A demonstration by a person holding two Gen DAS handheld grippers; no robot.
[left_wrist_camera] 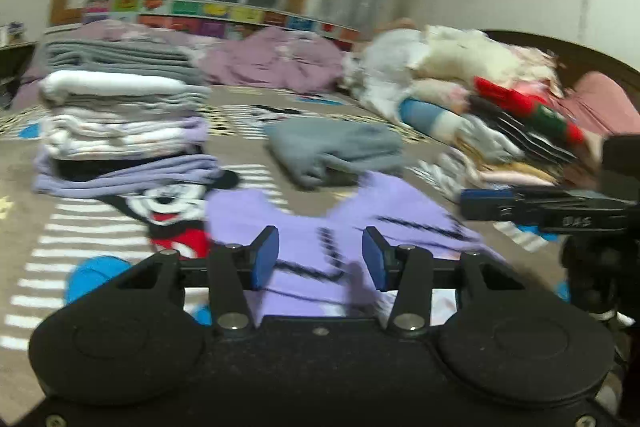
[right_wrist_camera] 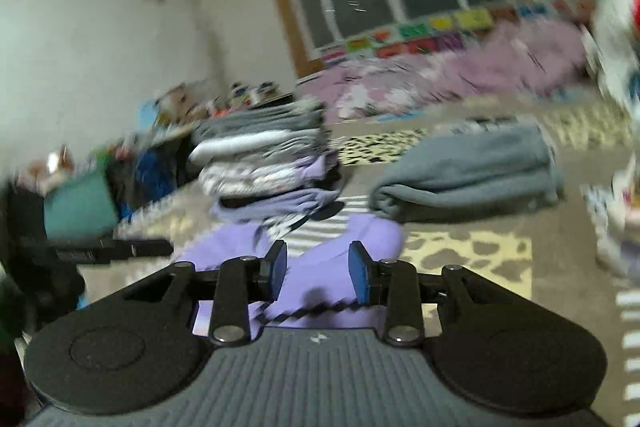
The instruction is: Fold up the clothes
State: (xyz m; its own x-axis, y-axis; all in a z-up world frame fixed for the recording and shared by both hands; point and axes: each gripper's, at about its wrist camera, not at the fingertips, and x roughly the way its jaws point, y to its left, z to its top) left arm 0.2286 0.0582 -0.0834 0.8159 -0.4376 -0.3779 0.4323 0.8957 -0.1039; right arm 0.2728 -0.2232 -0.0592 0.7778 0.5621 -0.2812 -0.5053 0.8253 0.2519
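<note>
Both sets of jaws stand apart with nothing between them: our left gripper [left_wrist_camera: 320, 259] and our right gripper [right_wrist_camera: 318, 273] each hover low over a purple garment [left_wrist_camera: 320, 223] with black zigzag trim, which lies spread on the bed [left_wrist_camera: 32, 187] just in front of us. We see the bed's patterned cover with a cartoon mouse [left_wrist_camera: 168, 211] printed on it, partly under the purple cloth. Beyond the garment to the left rises a tall stack of folded clothes [left_wrist_camera: 120, 131] in white, grey and lilac, and a single folded grey garment [left_wrist_camera: 336, 151] rests near the middle of the bed. Along the right side we see a loose heap of unfolded clothes [left_wrist_camera: 480, 107]. Our right gripper shows at the right edge of the left view. Both views are blurred.
</note>
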